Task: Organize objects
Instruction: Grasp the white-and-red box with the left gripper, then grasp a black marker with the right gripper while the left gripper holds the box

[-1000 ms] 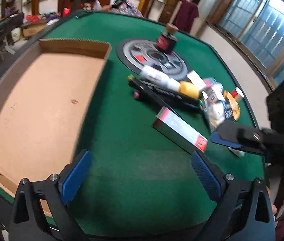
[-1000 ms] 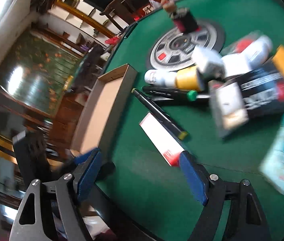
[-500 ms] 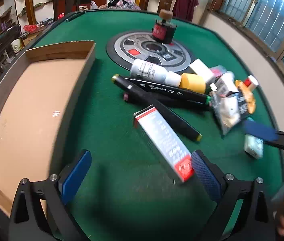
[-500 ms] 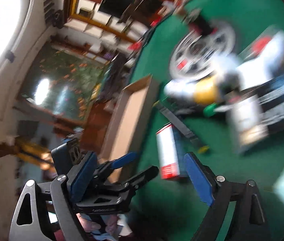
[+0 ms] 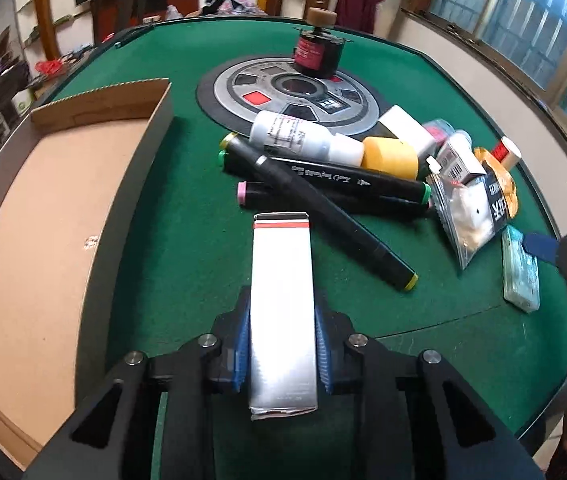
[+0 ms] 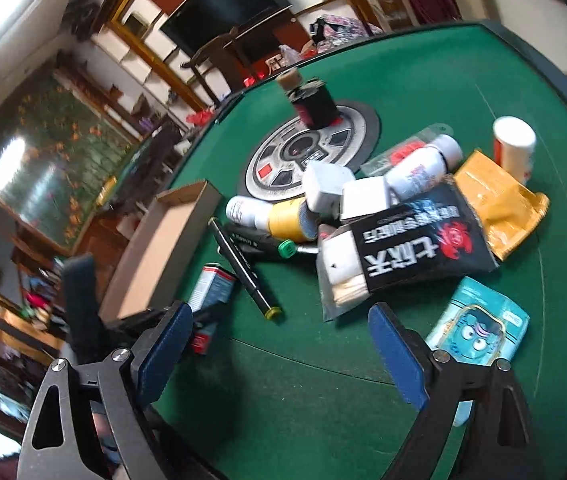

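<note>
My left gripper [image 5: 282, 344] is shut on a long silver box with a red stripe [image 5: 281, 280], its far end resting on the green table. The box also shows in the right wrist view [image 6: 211, 292]. A shallow cardboard tray [image 5: 43, 216] lies to its left, empty. A pile sits ahead: black markers [image 5: 323, 200], a white bottle [image 5: 295, 138], yellow thread spool [image 5: 391, 152], black snack bag [image 6: 415, 248]. My right gripper [image 6: 279, 344] is open and empty, hovering above the table's near edge; one of its fingertips [image 5: 539, 244] shows at right in the left view.
A round grey disc [image 5: 291, 96] with a dark jar [image 5: 317, 54] on it sits at the back. A teal packet [image 6: 479, 328] lies by my right finger. A white cup [image 6: 513, 148] and an orange pouch [image 6: 495, 208] lie at the right. Chairs and shelves stand beyond the table.
My left gripper moved forward and closed on the silver box, which now points straight ahead. My right gripper swung back toward the pile, still open.
</note>
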Demonstrator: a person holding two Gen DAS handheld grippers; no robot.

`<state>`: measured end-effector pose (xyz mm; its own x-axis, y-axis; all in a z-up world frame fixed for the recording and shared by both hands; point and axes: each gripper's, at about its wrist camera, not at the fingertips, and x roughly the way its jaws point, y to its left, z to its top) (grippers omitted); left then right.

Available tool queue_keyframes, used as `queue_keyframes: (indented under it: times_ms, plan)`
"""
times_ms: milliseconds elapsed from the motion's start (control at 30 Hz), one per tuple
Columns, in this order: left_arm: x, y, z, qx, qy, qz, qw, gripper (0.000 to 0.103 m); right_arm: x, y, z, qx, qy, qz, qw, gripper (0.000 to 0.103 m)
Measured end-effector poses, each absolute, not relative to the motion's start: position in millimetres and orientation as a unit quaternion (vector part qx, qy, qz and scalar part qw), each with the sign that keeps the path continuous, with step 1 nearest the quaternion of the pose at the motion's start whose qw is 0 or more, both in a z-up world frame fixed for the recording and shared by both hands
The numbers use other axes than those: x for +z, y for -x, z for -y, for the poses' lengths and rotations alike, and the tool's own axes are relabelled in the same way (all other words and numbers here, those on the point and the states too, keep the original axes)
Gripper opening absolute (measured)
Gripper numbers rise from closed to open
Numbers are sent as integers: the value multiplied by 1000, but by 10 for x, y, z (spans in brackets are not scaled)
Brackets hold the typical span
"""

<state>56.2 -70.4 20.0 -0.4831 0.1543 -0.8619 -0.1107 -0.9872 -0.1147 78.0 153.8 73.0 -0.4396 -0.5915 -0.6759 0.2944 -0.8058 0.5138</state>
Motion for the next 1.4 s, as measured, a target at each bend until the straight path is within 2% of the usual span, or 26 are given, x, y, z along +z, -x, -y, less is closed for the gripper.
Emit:
queue_keyframes:
  times_ms: [33,100,133,167,233,267,300,333,433,667,833,967,1000,1033,1200,1400]
  plan:
    - [197,-554,683,862,501,16,75,28,727,-760,-1440,-837,-457,146,264,93]
    - [188,-533,615,866,494,2,76,40,741,-735,-1298,-843,-453,126,261,93]
    - [176,-520,568,868,490,-5,82,52,749,-736,-1258,-846,-451,118,259,93]
    - [162,-516,527,871,484,-13,85,60,763,-743,-1217,-848,-450,110,256,93]
    - [146,-536,488,876,474,-27,80,60,780,-756,-1152,-850,-449,96,256,93]
    - [146,-552,497,877,472,-28,85,58,798,-768,-1125,-852,-448,86,256,93]
    - [158,-570,530,877,471,-22,92,52,803,-760,-1075,-854,-447,79,254,93]
    - [177,-592,586,876,471,-9,101,27,807,-748,-1027,-856,-446,70,253,93]
    - [227,-694,778,868,476,40,135,26,810,-703,-879,-854,-448,50,261,93]
    - [595,-1180,1134,881,429,86,182,26,603,-606,-371,-839,-467,-20,279,89]
    - [826,-1339,1427,892,400,105,184,27,411,-545,145,-824,-471,-114,293,66]
    - [851,-1388,1630,892,399,123,175,27,328,-379,370,-825,-467,-146,282,51]
    - [847,-1398,1674,893,399,125,170,27,322,-331,395,-825,-468,-144,281,39]
    - [849,-1407,1726,893,398,130,165,27,303,-277,410,-821,-477,-138,281,20]
    - [836,-1462,1898,899,392,136,143,27,214,-371,488,-818,-484,-143,276,17]
    - [988,-1476,2093,908,376,138,125,27,378,-431,286,-823,-486,-49,289,17]
